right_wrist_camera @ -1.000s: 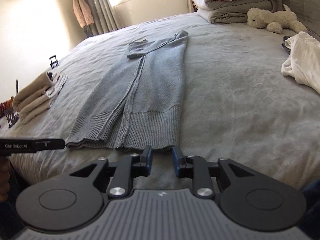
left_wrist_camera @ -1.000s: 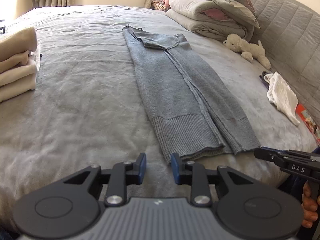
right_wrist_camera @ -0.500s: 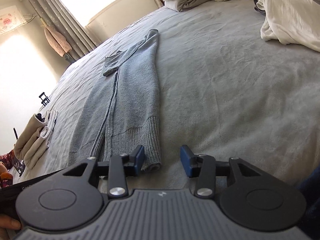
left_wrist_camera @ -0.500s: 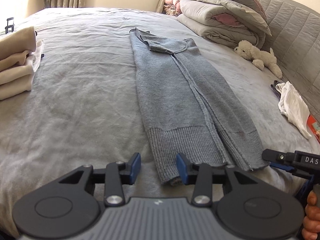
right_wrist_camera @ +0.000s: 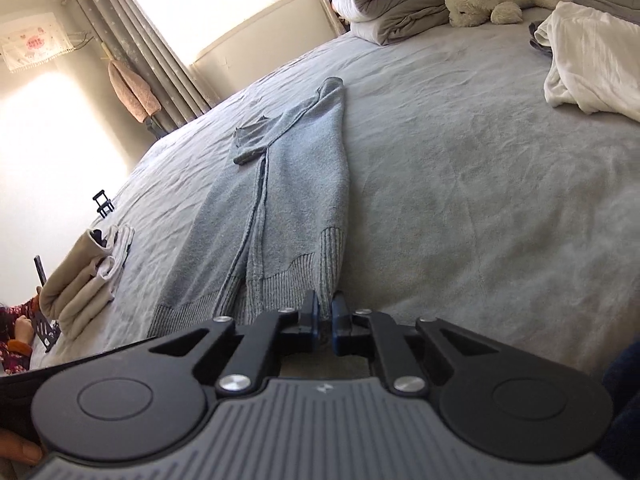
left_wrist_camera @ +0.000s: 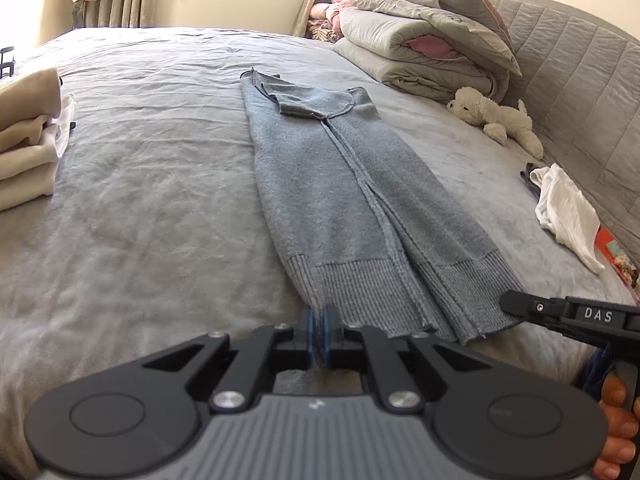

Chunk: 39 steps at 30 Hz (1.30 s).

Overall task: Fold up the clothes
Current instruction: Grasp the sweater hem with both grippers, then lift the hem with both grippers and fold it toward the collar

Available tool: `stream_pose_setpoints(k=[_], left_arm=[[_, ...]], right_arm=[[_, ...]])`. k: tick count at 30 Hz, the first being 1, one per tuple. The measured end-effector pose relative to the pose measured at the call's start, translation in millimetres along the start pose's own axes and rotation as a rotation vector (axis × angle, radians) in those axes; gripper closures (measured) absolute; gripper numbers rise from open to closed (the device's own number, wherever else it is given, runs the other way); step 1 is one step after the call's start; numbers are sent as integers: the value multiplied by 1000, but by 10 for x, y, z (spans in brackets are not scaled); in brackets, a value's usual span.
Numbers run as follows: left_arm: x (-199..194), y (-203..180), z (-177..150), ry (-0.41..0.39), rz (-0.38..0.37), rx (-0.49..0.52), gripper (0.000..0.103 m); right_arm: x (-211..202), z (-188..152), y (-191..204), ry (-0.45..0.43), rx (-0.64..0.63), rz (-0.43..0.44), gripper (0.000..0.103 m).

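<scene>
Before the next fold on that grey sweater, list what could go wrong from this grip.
1. Both grippers, left and right, have just closed on the ribbed hem of the grey sweater, each near a corner. The bites look shallow, so a corner may slip out on lifting.
2. The sleeves are folded in along the middle; carrying the hem up could let them slide out of place.
3. If the fold drifts sideways, the sweater may reach the white garment.
</scene>
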<state>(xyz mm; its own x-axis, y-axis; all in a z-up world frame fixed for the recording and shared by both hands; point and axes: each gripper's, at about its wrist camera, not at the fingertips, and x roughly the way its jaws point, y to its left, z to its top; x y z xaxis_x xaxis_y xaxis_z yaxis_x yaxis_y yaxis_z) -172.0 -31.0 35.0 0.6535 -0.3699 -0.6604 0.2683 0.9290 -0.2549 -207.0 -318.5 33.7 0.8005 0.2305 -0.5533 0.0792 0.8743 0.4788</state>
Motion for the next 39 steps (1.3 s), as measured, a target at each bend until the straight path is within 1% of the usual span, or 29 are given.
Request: stream_pose_setpoints(k=[5,9,13,18,22,26,28,31,35,39], left_arm=[[-215,80,19,3,-39,-40,99],[-475,64,-52,9,-60,-30,99],[-714,-45,-230,30,-70,21,99],[-877,-130,-402,59,-71,67,99],[-853,-180,-410,58,-43,95,99],[-797,-138,-226,49,-30,67,99],[-781,-142,-83,27,-22,66,99],[-656,-131,206,17,-15,59,99],[-335,-95,579,34,16,58,98],[36,19,912,66,27,46,98]], right_arm=[[-211,-50,32,-15,29,13,95],[-438,-138,46,-5,53,24,95],[-676,-284,119,26,62,21,95],[-942,-452,166,56,59,12,95],[-916,-478,195,70,33,-11,95],[-869,-323,254,45,-1,2,95],[-811,-172,287,36,-25,19,95],[-629,92,300,33,-30,30,95],[-232,507,300,56,-13,56,95],[259,827,261,118,-2,47,95]])
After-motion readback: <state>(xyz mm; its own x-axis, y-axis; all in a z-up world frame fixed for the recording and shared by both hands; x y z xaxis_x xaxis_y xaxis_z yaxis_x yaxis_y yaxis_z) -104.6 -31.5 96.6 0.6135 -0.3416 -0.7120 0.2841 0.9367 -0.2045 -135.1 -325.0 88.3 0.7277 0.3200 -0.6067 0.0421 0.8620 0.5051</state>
